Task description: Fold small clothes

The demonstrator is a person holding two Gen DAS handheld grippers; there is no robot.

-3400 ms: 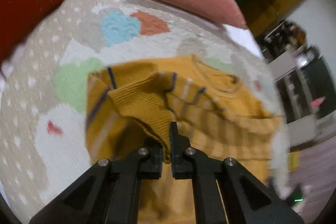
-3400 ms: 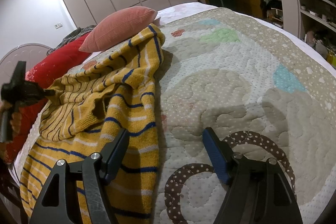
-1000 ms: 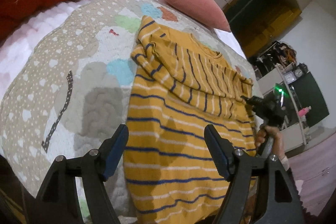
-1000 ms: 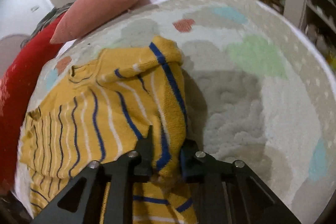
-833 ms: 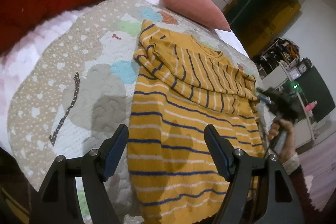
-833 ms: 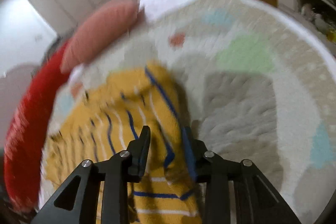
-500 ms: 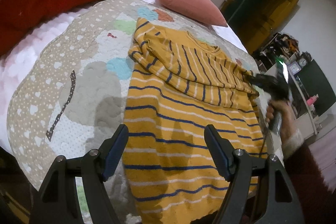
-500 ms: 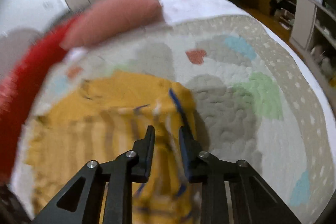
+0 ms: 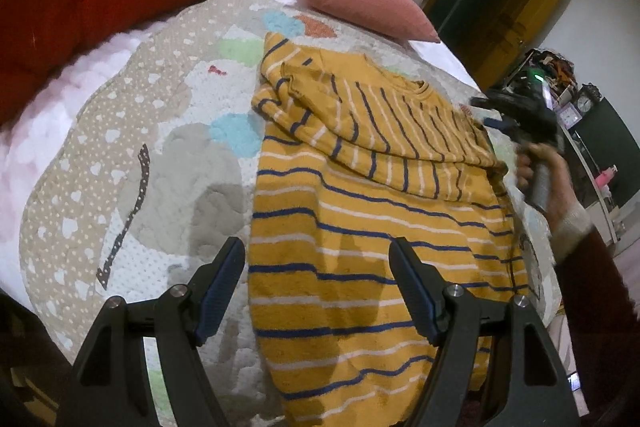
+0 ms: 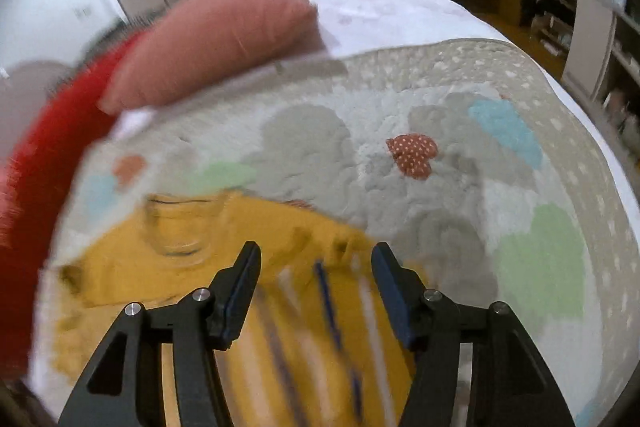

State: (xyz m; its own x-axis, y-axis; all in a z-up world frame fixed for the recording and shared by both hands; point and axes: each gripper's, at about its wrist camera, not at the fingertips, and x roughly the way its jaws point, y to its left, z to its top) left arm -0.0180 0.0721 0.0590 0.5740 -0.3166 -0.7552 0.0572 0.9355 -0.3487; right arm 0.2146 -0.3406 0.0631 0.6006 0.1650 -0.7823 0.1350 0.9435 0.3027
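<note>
Sweater (image 9: pixel 360 227), fuzzy yellow knit with blue stripes, is lying flat on the quilt (image 9: pixel 120 167). Left gripper (image 9: pixel 316 267) is hovering over its hem, spread wide, empty. Right gripper (image 10: pixel 316 267) is gaping above its shoulder.

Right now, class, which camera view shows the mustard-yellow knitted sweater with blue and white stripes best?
The left wrist view: the mustard-yellow striped sweater lies sharp and nearly whole. The right wrist view shows only its blurred neckline end.

Sweater (image 9: pixel 360 219) lies on quilt (image 9: pixel 132 155); 2 pillows (image 9: pixel 360 1) behind it.
</note>
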